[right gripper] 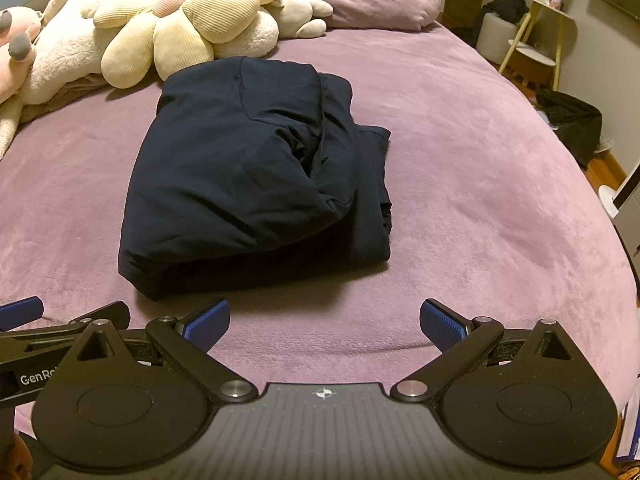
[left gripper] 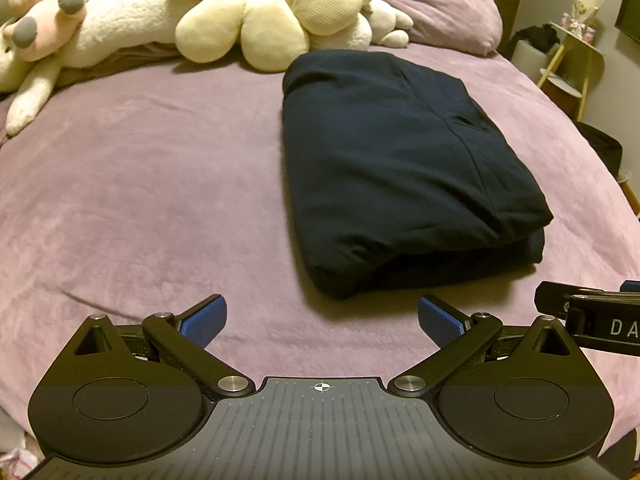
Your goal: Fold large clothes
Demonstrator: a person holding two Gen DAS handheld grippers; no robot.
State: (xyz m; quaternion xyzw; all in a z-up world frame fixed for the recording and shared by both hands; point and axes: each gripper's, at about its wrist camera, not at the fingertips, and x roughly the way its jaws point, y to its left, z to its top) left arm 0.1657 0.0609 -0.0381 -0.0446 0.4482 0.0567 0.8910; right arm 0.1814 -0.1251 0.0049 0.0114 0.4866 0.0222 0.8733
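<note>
A dark navy garment (left gripper: 400,168) lies folded into a thick rectangle on the purple bed cover (left gripper: 140,200). It also shows in the right wrist view (right gripper: 248,176), with layered edges on its right side. My left gripper (left gripper: 322,322) is open and empty, hovering just short of the garment's near edge. My right gripper (right gripper: 325,326) is open and empty, near the garment's front right corner, apart from it. The right gripper's body shows at the left wrist view's right edge (left gripper: 600,320). The left gripper's body shows at the right wrist view's left edge (right gripper: 24,320).
Cream and pink plush toys (left gripper: 260,12) and a purple pillow (left gripper: 440,12) lie along the head of the bed. A small side table (left gripper: 572,60), a white stool (right gripper: 496,36) and a dark bag (right gripper: 572,124) stand beyond the bed's right edge.
</note>
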